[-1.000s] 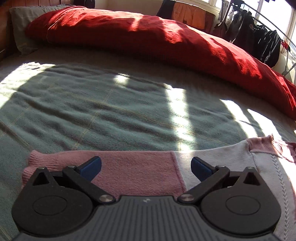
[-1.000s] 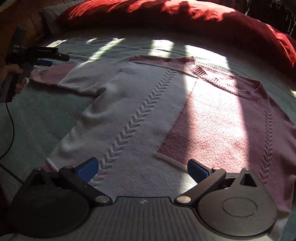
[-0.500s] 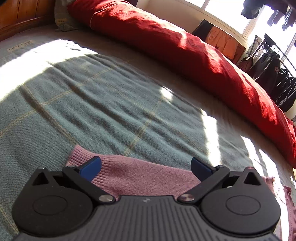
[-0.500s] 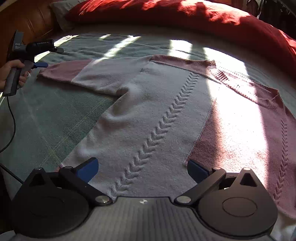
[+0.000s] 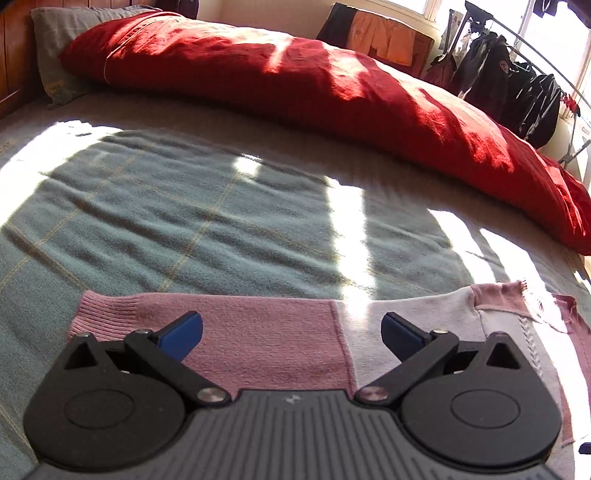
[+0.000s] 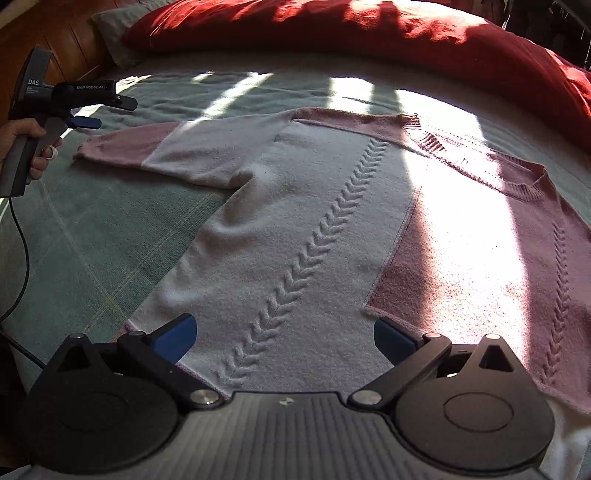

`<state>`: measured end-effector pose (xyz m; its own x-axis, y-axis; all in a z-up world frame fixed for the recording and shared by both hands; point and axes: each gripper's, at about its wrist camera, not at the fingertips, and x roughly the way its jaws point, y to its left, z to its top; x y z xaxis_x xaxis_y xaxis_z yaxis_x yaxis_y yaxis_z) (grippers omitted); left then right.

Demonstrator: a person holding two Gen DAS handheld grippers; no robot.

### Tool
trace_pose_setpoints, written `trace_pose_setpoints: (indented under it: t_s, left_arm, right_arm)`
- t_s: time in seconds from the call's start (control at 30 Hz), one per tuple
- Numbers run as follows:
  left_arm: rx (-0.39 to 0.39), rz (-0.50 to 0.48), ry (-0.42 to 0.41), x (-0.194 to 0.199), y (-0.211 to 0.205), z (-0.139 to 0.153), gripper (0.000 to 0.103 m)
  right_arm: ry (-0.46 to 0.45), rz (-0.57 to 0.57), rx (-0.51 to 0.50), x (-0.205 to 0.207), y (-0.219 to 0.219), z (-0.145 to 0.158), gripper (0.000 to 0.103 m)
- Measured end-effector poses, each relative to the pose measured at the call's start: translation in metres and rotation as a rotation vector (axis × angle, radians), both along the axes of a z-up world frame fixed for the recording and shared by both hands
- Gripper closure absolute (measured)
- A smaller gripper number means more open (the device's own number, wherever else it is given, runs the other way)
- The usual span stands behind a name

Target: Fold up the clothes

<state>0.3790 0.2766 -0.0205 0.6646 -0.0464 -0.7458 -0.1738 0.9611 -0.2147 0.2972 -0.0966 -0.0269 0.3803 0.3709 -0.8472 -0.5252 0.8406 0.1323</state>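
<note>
A bed fills both views, covered by a grey-green woven blanket (image 5: 192, 221) with thin pale check lines and bars of sunlight across it. Along its far edge lies one long, rumpled red duvet (image 5: 332, 92), with a grey pillow (image 5: 62, 22) at its left end; dark garments hang on a rack (image 5: 524, 92) by the window.

One knitted sweater (image 6: 295, 229) lies flat on the blanket, front up, in soft fuzzy blocks of pale grey-white and dusty pink, with two raised cable-braid lines down the body and a ribbed crew neck. One sleeve (image 5: 258, 332) stretches out straight to the side, pink at its ribbed cuff and pale nearer the shoulder.

The left gripper (image 5: 291, 332) hangs just over that sleeve, its two blue-padded fingers (image 5: 183, 334) spread wide with nothing between them. In the right wrist view a hand (image 6: 22, 144) grips its handle, cable trailing. The right gripper (image 6: 284, 338) hovers over the sweater's lower hem, equally wide apart and holding nothing.
</note>
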Motion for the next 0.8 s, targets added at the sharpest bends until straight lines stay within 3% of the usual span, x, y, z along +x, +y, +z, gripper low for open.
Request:
trace_pose_setpoints:
  t_s: [0.27, 0.43, 0.6, 0.8]
  left_arm:
    - [-0.024, -0.31, -0.017, 0.039, -0.135, 0.003, 0.001]
    - [-0.04, -0.43, 0.027, 0.065, -0.2, -0.012, 0.001]
    - [-0.059, -0.44, 0.117, 0.084, -0.228, -0.035, 0.001]
    - [-0.054, -0.381, 0.148, 0.11, -0.231, -0.051, 0.001]
  right_arm:
    - [-0.035, -0.007, -0.001, -0.009, -0.033, 0.008, 0.0]
    - [-0.041, -0.032, -0.003, -0.015, -0.065, 0.009, 0.0]
    - [-0.049, -0.077, -0.014, -0.018, -0.094, 0.007, 0.0]
    - [-0.038, -0.135, -0.025, -0.021, -0.123, -0.001, 0.0]
